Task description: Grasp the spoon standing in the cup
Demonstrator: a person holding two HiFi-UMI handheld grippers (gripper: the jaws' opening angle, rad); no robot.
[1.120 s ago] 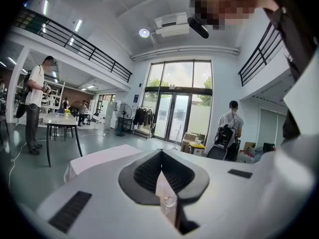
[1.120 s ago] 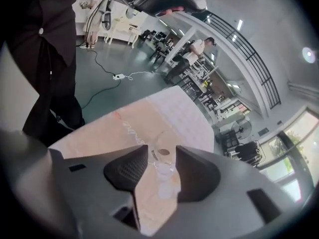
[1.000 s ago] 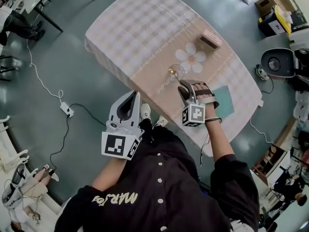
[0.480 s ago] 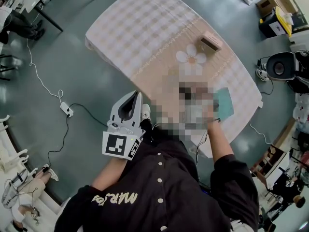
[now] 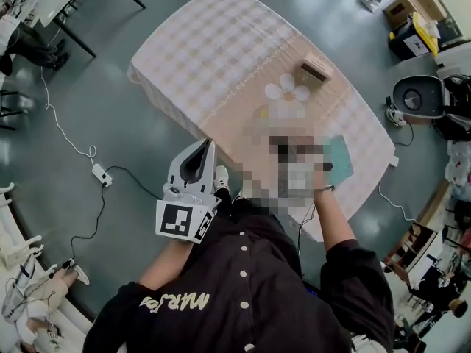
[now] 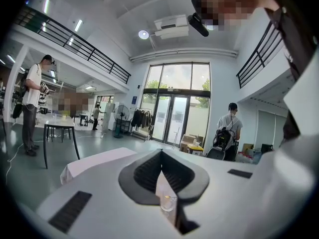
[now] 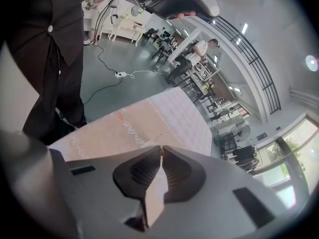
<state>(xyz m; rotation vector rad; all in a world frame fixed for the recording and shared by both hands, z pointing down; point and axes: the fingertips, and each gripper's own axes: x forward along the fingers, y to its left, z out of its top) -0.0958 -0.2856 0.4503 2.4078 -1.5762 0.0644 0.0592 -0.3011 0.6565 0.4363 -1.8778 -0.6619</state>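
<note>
In the right gripper view my right gripper [image 7: 160, 149] points down at the pink checked tablecloth [image 7: 119, 128]. Its jaws have just been closing and now meet on a thin golden bit at their tips, the spoon [image 7: 160, 150] handle. A faint glass rim of the cup [image 7: 152, 137] shows just past the tips. In the head view a mosaic patch hides this gripper, the cup and the spoon. My left gripper [image 5: 200, 151] hangs off the table's near-left edge, shut and empty. Through the slot under its jaws [image 6: 161, 152] I see the glass cup [image 6: 167, 203] far off.
On the table stand a flower-shaped mat [image 5: 288, 90], a small brown box [image 5: 315, 72] and a teal sheet [image 5: 341, 157]. A cable and power strip [image 5: 98, 173] lie on the floor at left. People stand far across the hall.
A second ago the right gripper stood with its jaws apart at the glass cup and spoon; since then a mosaic patch covers that spot. The left gripper has not moved.
</note>
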